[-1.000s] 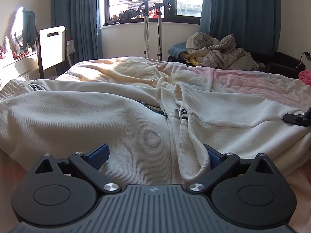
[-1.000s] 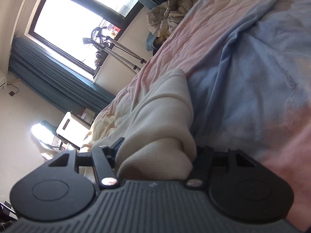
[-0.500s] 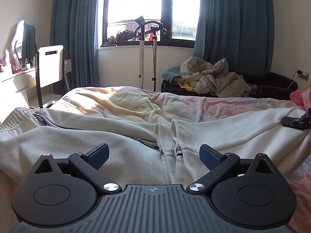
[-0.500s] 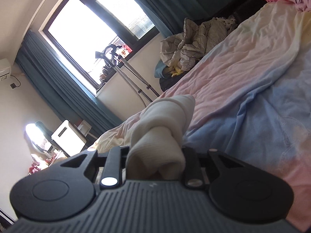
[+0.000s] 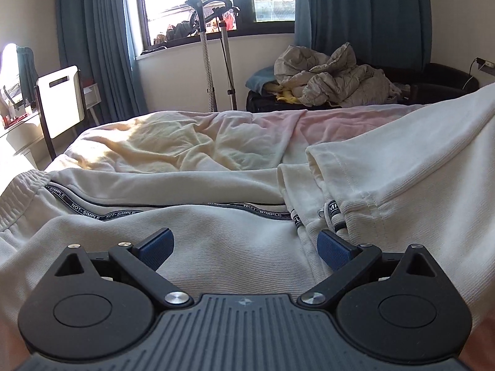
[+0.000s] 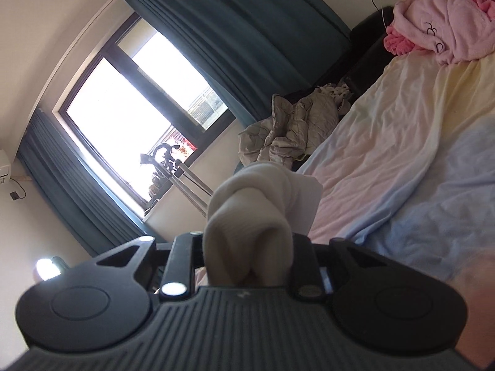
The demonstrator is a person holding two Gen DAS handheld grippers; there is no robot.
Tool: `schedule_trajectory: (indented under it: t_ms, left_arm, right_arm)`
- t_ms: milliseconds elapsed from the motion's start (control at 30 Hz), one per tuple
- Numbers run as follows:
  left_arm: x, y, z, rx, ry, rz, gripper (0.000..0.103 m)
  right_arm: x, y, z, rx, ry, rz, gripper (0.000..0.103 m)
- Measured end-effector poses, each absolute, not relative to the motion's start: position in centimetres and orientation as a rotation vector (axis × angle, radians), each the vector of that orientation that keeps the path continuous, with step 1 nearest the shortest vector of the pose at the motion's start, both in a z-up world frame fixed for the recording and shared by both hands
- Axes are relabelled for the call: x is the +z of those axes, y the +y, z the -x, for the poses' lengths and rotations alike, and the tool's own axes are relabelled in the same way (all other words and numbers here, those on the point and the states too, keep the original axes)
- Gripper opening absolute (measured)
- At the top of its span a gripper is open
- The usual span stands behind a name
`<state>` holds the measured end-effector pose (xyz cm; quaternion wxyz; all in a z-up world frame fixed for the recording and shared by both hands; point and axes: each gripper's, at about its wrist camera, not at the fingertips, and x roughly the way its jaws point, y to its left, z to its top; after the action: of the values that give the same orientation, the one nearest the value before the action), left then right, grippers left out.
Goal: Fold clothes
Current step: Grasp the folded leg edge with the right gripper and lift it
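A cream hoodie (image 5: 191, 247) with a black "NOT-SIMPLE" printed tape lies spread on the bed. My left gripper (image 5: 246, 247) is open, its blue pads apart just above the hoodie's front near the drawstring ends (image 5: 331, 213). My right gripper (image 6: 247, 253) is shut on a bunched part of the same cream hoodie (image 6: 250, 216) and holds it lifted above the bed. In the left wrist view that lifted part (image 5: 417, 160) rises to the right.
The bed sheet (image 6: 402, 142) is pastel pink, yellow and blue. A pink garment (image 6: 439, 21) lies at the bed's far corner. A crumpled grey duvet (image 5: 334, 77), a garment steamer stand (image 5: 216, 49), a white chair (image 5: 60, 99) and curtained windows stand beyond the bed.
My right gripper has lifted its bunch of hoodie up off the bed and tilted upward. My left gripper has risen and drawn back a little, still open.
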<state>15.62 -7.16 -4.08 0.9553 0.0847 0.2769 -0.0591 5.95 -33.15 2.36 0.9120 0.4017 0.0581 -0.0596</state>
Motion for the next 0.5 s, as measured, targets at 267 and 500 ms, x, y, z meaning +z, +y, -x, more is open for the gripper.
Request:
schedule_trajectory:
  t_ms: [267, 500]
  left_arm:
    - [-5.8, -11.8, -15.3, -0.214, 0.57, -0.154, 0.1]
    - [-1.1, -6.6, -13.8, -0.268, 0.535, -0.226, 0.101]
  right_arm:
    - [4.2, -35.2, -4.1, -0.193, 0.014, -0.712, 0.025]
    - [4.4, -33.5, -4.9, -0.181, 0.004, -0.595, 0.025]
